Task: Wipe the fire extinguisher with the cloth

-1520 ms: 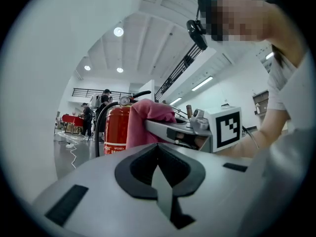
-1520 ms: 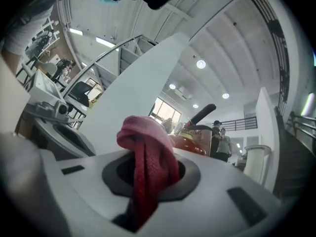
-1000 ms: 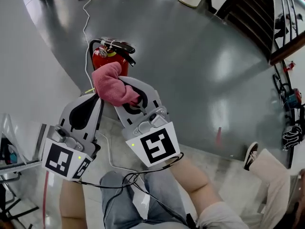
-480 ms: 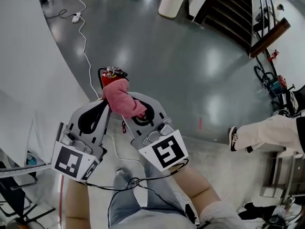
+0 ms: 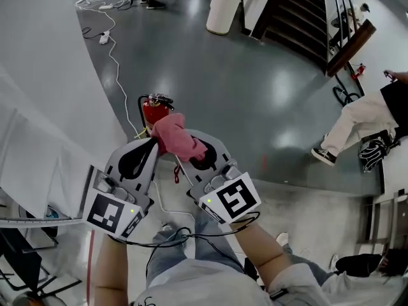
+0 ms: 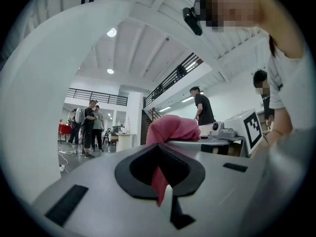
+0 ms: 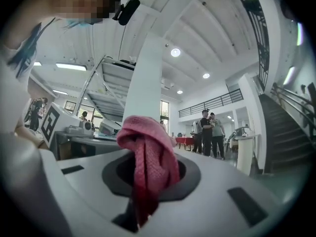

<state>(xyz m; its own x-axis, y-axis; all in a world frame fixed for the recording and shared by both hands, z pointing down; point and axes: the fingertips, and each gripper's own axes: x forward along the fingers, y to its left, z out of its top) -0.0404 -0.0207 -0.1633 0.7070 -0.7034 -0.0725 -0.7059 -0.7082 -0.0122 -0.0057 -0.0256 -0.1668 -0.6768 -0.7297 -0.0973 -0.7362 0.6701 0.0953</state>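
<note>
1. Floor (image 5: 255,88): grey, glossy, with light reflections; takes up most of the head view.
2. Wall (image 5: 44,94): white and curved, at the left of the head view.
3. Staircase (image 5: 299,18): dark, at the top right.
4. Bystander's legs (image 5: 357,116): pale trousers and sneakers, at the right edge, well apart from the grippers.
5. Left gripper (image 5: 152,145): grey shell with a marker cube. Its jaws are closed and pinch a thin hanging strip of the cloth, as its own view shows.
6. Right gripper (image 5: 194,146): same build, just beside the left gripper with the tips converging. Its jaws are clamped on a thick bunched fold of the cloth.
7. Fire extinguisher (image 5: 155,110): red, with a black handle and hose. It stands upright on the floor near the foot of the wall, just beyond the gripper tips.
8. Cloth (image 5: 177,139): pink and crumpled, held between both grippers. In the head view it overlaps the extinguisher's lower body, but contact cannot be confirmed.
9. White cable (image 5: 118,81): trails along the floor from a power strip (image 5: 103,38) toward the extinguisher.
</note>
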